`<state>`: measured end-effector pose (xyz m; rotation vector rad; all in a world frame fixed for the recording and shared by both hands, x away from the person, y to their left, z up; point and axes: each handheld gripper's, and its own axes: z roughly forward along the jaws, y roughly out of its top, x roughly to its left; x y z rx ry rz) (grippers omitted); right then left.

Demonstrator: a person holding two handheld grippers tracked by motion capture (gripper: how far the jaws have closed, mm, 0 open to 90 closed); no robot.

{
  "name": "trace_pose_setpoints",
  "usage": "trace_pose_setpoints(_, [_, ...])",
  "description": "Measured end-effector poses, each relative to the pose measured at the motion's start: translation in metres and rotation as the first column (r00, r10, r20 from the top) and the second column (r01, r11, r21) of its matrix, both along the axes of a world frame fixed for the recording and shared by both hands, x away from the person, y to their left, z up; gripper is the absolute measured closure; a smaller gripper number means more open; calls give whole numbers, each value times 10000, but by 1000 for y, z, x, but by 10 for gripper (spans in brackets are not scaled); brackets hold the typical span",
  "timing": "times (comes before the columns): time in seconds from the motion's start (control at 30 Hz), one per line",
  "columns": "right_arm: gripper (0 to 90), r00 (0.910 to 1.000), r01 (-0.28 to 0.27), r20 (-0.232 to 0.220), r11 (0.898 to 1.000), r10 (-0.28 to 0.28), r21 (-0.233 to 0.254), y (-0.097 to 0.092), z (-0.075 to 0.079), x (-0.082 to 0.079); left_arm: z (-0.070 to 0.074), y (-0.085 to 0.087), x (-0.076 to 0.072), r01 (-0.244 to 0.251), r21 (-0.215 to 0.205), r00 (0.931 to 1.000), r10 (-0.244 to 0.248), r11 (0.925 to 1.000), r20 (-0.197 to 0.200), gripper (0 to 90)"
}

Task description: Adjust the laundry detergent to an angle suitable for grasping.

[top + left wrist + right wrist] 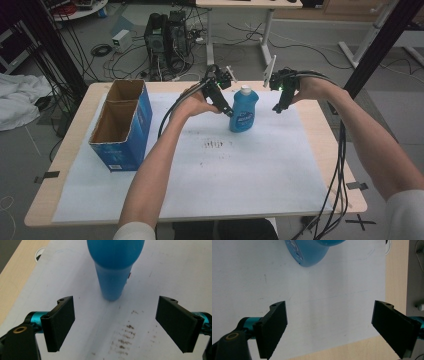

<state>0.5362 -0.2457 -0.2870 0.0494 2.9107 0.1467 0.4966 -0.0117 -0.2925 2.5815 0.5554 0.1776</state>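
While the blue bottle (243,109) stands upright on the white sheet (250,165) toward the far middle of the desk (65,150), neither gripper has taken hold of it, so the work looks to be at its very beginning. At the bottle's left the left gripper (227,111) sits just beside its body, perhaps brushing it, though the high view cannot settle that; its own view shows both jaws spread wide with nothing between them and the bottle (113,270) rising ahead, centred in the gap. On the other side the right gripper (278,107) hangs near the bottle but clearly apart from it, jaws likewise released and empty, and in its view the bottle's base (308,251) lies off toward the upper left, not lined up with the opening. An open blue carton (122,125) stands on the left part of the desk, well apart from the bottle, with nothing visible inside as far as its dark interior can be read; it may be where the bottle is meant to go, but that is only a guess. Judging from this, what is done amounts to an approach from both sides. Left to do: close one gripper on the bottle, lift it, and carry it wherever it belongs.
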Motion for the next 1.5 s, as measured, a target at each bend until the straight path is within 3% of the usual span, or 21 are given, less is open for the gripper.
trace_pose_setpoints(0.07, [123, 10000, -61, 20, 10000, 61, -61, 0, 1, 0, -3, -3, 3, 14, -123, 10000, -13, 9999, 68, 158])
trace_pose_setpoints(0.13, [123, 9989, 459, -71, 9987, -457, 235, 1, -1, -3, -7, -7, 5, -19, -283, 10000, 21, 9996, 66, 158])
trace_pose_setpoints(0.3, [123, 9998, 186, -22, 9998, -186, 42, 0, 0, -1, -17, -12, 11, -113, -707, 9999, 116, 9974, 35, 158])
trace_pose_setpoints(0.43, [123, 9983, 582, 7, 9973, -583, 450, 1, -2, -5, -23, -14, 15, -215, -994, 9998, 217, 9948, 10, 158])
trace_pose_setpoints(0.47, [123, 9986, 525, -48, 9984, -524, 231, 1, 0, -4, -23, -14, 17, -130, -910, 9999, 130, 9958, -7, 158])
trace_pose_setpoints(0.5, [123, 9986, 535, -28, 9983, -535, 244, 1, 0, -4, -26, -15, 17, -246, -1252, 9997, 243, 9918, -35, 158])
trace_pose_setpoints(0.53, [123, 9984, 569, 37, 9973, -571, 457, 1, -1, -4, -26, -14, 19, -148, -1247, 9999, 149, 9921, 0, 158])
trace_pose_setpoints(0.57, [123, 9986, 526, -10, 9983, -525, 236, 1, 1, -4, -29, -16, 19, -187, -1572, 9998, 183, 9874, -45, 158])
trace_pose_setpoints(0.63, [123, 9984, 557, -43, 9976, -556, 414, 1, -1, -4, -32, -17, 20, -171, -1671, 9999, 165, 9858, -48, 158])
trace_pose_setpoints(0.67, [123, 9991, 433, -49, 9989, -432, 171, 0, 1, -3, -32, -17, 21, -5, -1502, 10000, 9, 9886, 27, 158])
trace_pose_setpoints(0.87, [123, 9994, 358, 23, 9992, -358, 189, 0, 2, -3, -40, -22, 23, 82, -1775, 9998, -53, 9841, 167, 158])
trace_pose_setpoints(0.93, [123, 9988, 494, 38, 9984, -495, 275, 1, 1, -4, -43, -25, 22, -120, -2036, 9998, 146, 9790, 113, 158])
trace_pose_setpoints(0.97, [123, 9988, 482, 32, 9984, -483, 279, 2, 1, -4, -43, -25, 23, -4, -1885, 9999, 24, 9821, 104, 158])
trace_pose_setpoints(1.03, [123, 9996, 268, 27, 9995, -268, 145, 2, 2, -3, -46, -27, 23, -178, -2084, 9998, 190, 9779, 38, 158])
trace_pose_setpoints(1.1, [123, 9988, 495, 29, 9984, -495, 261, 2, 1, -4, -48, -28, 23, -158, -2107, 9999, 163, 9774, 9, 159])
trace_pose_setpoints(1.17, [123, 9987, 506, 19, 9984, -507, 263, 2, 1, -4, -49, -28, 25, 84, -1820, 9999, -64, 9833, 116, 160])
trace_pose_setpoints(1.23, [123, 9987, 504, 12, 9984, -504, 269, 3, 1, -5, -53, -31, 24, -207, -2167, 9998, 209, 9760, -16, 160])
trace_pose_setpoints(1.33, [123, 9988, 491, 18, 9985, -492, 244, 3, 1, -5, -55, -31, 26, 16, -1903, 10000, 2, 9817, 91, 160])
trace_pose_setpoints(1.4, [123, 9988, 493, 15, 9985, -493, 228, 3, 1, -5, -59, -34, 24, -212, -2218, 9997, 233, 9749, 70, 160])
trace_pose_setpoints(1.43, [123, 9987, 500, 27, 9985, -501, 219, 3, 1, -5, -58, -33, 25, 17, -1983, 9999, 9, 9801, 133, 160])
trace_pose_setpoints(1.5, [123, 9986, 524, 24, 9984, -525, 230, 3, 1, -5, -58, -34, 25, 11, -1921, 9998, 28, 9814, 200, 161])
